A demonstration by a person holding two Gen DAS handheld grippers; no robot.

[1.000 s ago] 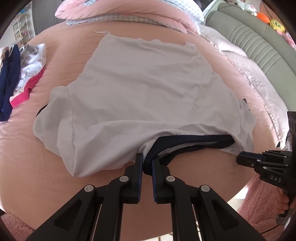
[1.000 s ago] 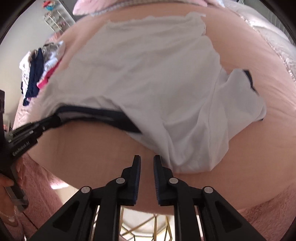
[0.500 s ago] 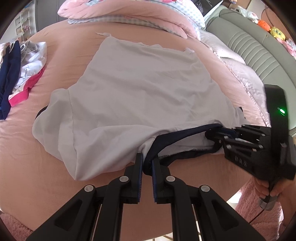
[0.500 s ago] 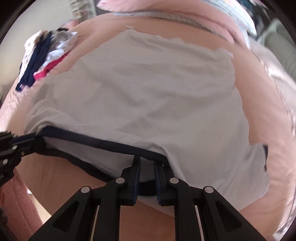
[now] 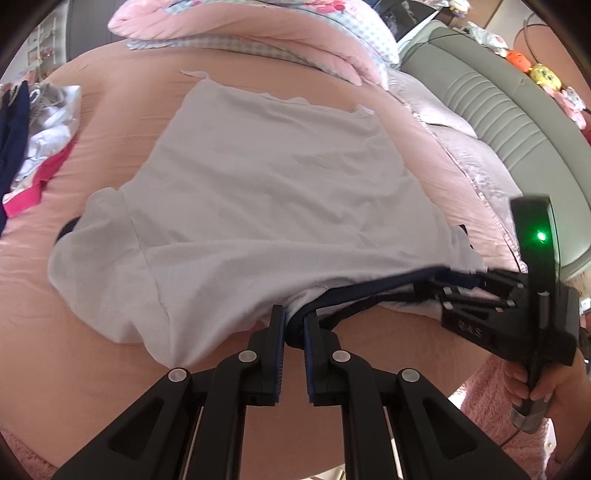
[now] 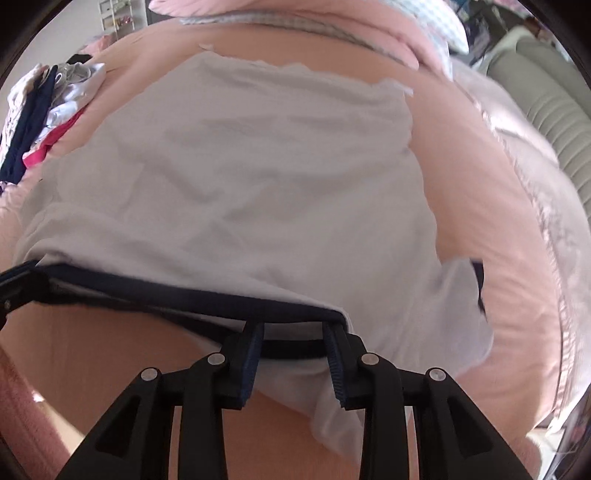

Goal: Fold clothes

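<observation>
White tee (image 5: 266,192) lies spread flat on the pink bed (image 5: 110,347), navy-trimmed neck edge (image 6: 192,293) toward me, hem toward the pillows (image 5: 258,33). Pile of other clothes (image 5: 33,129) sits far left, well apart.

Left tongs (image 5: 293,325): nearly closed, pinching the navy collar at the near edge. Grip looks solid.

Right tongs (image 6: 293,345): spread wide, straddling the collar band; nothing clamped. In the left view they sit at the collar's right end, person's hand (image 5: 539,384) on the handle.

Judgement: I'm setting up a two-point hold on the neck edge, likely to lift or fold it.

Doing it well:
- Push right tongs deeper so both layers, trim plus white fabric, sit between the pads before closing.
- Close fully; thin jersey slips.
- Keep the collar taut between both grips, no sag.
- Match heights on both sides, else the fold line skews.
- Left sleeve (image 5: 92,236) is bunched; smooth it before creasing.
</observation>
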